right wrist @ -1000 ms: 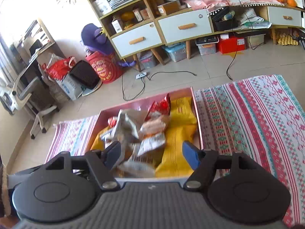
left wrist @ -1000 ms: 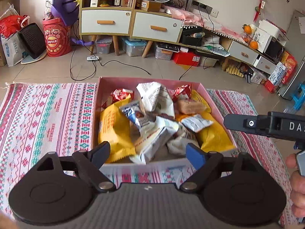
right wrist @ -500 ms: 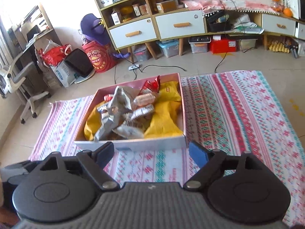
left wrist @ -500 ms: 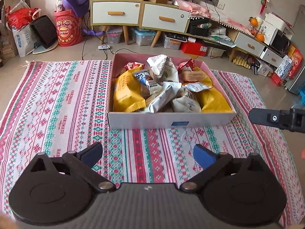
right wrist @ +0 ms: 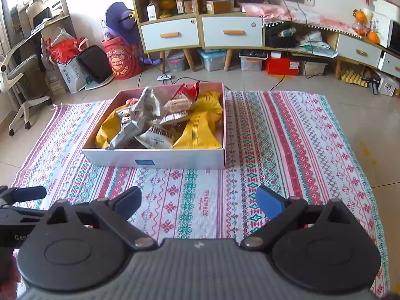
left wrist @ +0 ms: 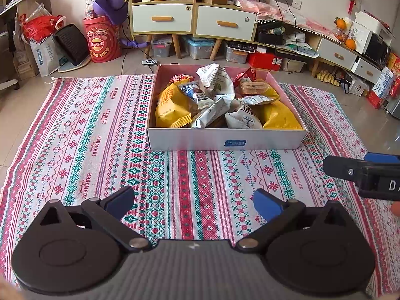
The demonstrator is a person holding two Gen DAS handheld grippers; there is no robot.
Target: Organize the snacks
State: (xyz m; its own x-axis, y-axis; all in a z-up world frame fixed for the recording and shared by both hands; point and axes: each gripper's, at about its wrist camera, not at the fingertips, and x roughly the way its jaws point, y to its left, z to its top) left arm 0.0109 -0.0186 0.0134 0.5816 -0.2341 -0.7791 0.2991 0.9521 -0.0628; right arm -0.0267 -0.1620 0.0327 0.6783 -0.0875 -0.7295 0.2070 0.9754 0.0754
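A shallow pink and white box sits on a striped woven rug. Inside it lies a heap of snack packets: yellow bags, white and silver packets and red wrappers. My left gripper hangs open over the rug, well short of the box, with nothing between its fingers. My right gripper is also back from the box; its jaws are opening and nothing is between them. In the left wrist view the right gripper shows at the right edge.
Behind the rug stands a cabinet with white drawers, storage bins and a red box under it. A red drum, bags and a swivel chair crowd the left. Cables and a power strip lie on the tiled floor.
Both grippers have pulled back from over the box toward the rug's near side. The right gripper's jaws have spread wider, and the left's a little.
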